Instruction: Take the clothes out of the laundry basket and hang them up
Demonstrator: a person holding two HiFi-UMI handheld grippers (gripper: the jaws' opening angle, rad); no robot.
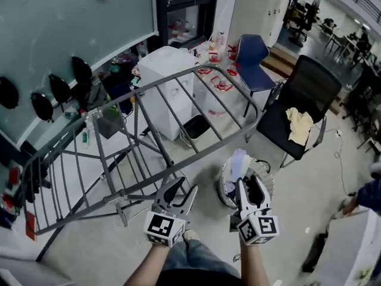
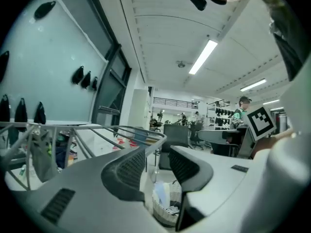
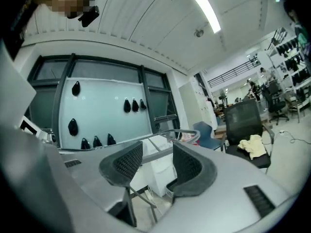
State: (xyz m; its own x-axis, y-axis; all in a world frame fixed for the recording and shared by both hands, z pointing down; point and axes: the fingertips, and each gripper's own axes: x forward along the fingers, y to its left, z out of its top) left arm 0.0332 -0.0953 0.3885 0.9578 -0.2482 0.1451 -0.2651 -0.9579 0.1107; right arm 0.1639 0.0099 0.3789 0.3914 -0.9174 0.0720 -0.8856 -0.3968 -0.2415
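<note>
Left tongs (image 1: pixel 181 190) and right tongs (image 1: pixel 250 186) both gape empty; clothes (image 1: pixel 238 162) heaped in basket (image 1: pixel 222 186) at five o'clock, rack (image 1: pixel 202 154) at eleven bare, so nothing hung yet.

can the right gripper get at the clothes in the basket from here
Probably yes. The basket stands open-topped on the floor just past the right gripper, with the clothes heaped at its top. The gripper is open and empty, and the rack stands off to the left.

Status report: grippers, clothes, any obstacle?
Left gripper and right gripper open, empty. Clothes in laundry basket, none gripped. Drying rack alongside, not blocking.
</note>
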